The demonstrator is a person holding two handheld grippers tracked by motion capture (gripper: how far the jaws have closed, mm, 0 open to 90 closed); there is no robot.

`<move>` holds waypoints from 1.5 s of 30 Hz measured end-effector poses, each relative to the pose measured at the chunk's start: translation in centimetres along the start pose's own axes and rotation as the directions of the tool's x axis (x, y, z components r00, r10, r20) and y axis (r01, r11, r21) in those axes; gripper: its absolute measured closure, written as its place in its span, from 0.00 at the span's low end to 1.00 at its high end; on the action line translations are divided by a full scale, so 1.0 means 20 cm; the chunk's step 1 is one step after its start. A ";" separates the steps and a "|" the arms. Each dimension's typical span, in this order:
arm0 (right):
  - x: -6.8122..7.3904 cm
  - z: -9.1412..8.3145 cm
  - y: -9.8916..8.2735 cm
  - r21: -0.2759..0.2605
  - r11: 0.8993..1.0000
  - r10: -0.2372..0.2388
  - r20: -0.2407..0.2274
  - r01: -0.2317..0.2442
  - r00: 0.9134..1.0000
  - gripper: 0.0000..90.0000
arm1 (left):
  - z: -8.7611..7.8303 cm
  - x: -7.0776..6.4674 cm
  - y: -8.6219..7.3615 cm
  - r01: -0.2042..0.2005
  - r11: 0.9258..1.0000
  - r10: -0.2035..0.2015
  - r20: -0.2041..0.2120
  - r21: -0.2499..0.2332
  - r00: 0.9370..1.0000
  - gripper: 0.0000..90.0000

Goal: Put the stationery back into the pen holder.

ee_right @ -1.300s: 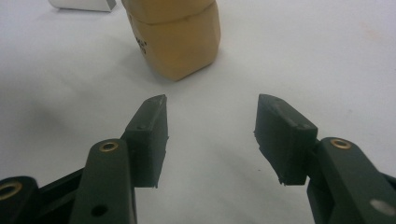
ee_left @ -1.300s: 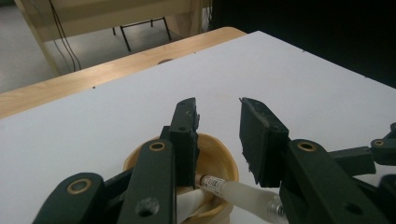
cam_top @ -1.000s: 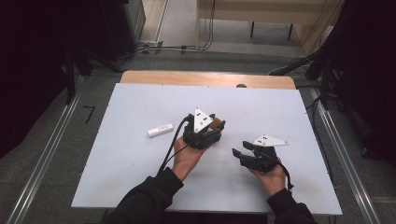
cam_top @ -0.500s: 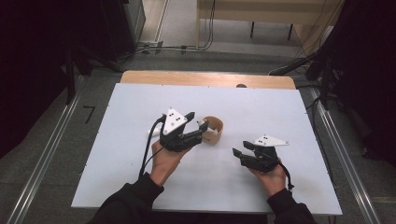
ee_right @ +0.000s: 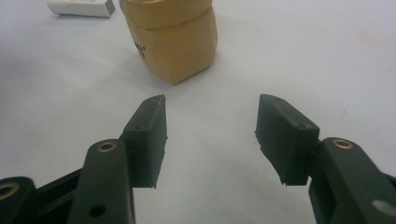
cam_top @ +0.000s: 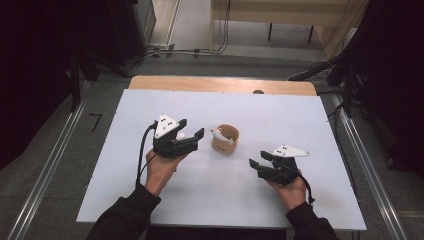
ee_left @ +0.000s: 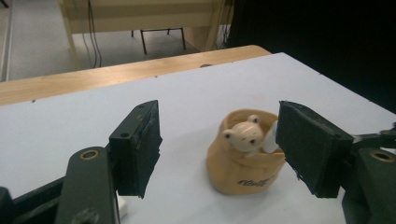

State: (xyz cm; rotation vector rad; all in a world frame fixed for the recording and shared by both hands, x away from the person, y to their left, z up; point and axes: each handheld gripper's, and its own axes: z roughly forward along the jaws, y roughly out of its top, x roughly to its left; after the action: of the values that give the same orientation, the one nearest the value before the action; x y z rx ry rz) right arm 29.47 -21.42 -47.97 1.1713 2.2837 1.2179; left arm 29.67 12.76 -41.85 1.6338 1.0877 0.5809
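The left claw (cam_top: 189,132) has drawn away to the left of the tan cup (cam_top: 225,139) since a second ago, when it sat right over that cup; its jaws have just been opening, and nothing is between them. The cup now stands free near the middle of the desk (cam_top: 300,120). The right claw (cam_top: 256,164) has kept its place.

In the high view, the left claw sits just left of the cup, apart from it, with its jaws spread and pointing toward the cup. A small white block (cam_top: 181,136) peeks out from under that claw. A white piece (cam_top: 218,134) leans out over the cup's rim. The right claw lies lower right of the cup, well clear of it, jaws spread and empty. The person's dark sleeves come in from the bottom edge.

In the left gripper view, the two black jaws stand wide apart, the cup (ee_left: 245,158) upright on the desk beyond them and nearer the right-hand jaw, untouched. A small cream animal figure (ee_left: 243,135) looks out of the cup's mouth, with a white piece (ee_left: 270,138) beside it against the rim. Dark lettering runs low on the cup's wall, too small to read.

In the right gripper view, the jaws are parted with bare desk between them. The cup (ee_right: 172,35) stands ahead, just beyond the tips, and the white block (ee_right: 81,7) lies flat to the cup's left at the top edge.
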 end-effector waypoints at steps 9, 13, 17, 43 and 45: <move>0.00 0.00 0.00 0.001 1.000 -0.001 -0.002 0.001 1.000 0.46 | -0.01 0.24 -0.10 0.042 0.998 -0.037 -0.090 0.046 0.995 0.34; 0.01 0.00 0.00 0.001 1.000 -0.004 -0.001 0.004 1.000 0.46 | 0.01 0.32 -0.14 0.039 0.995 -0.026 -0.130 0.095 0.991 0.31; 0.01 0.00 0.00 0.003 1.000 -0.004 -0.001 0.004 1.000 0.46 | 0.04 0.35 -0.17 -0.009 0.988 0.035 -0.167 0.155 0.985 0.29; 0.00 0.00 0.00 0.001 1.000 -0.001 -0.003 0.001 1.000 0.46 | 0.16 0.50 -0.33 -0.123 0.950 0.138 -0.034 0.288 0.990 0.39; 0.00 0.00 0.00 0.001 1.000 -0.001 -0.004 0.001 1.000 0.46 | 0.17 0.49 -0.34 -0.133 0.946 0.150 -0.038 0.296 0.988 0.40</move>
State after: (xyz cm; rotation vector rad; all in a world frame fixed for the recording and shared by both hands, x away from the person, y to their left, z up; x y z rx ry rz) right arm 29.51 -21.39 -48.03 1.1689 2.2875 1.2207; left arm 34.49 20.00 -50.65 1.9758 1.1481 0.5858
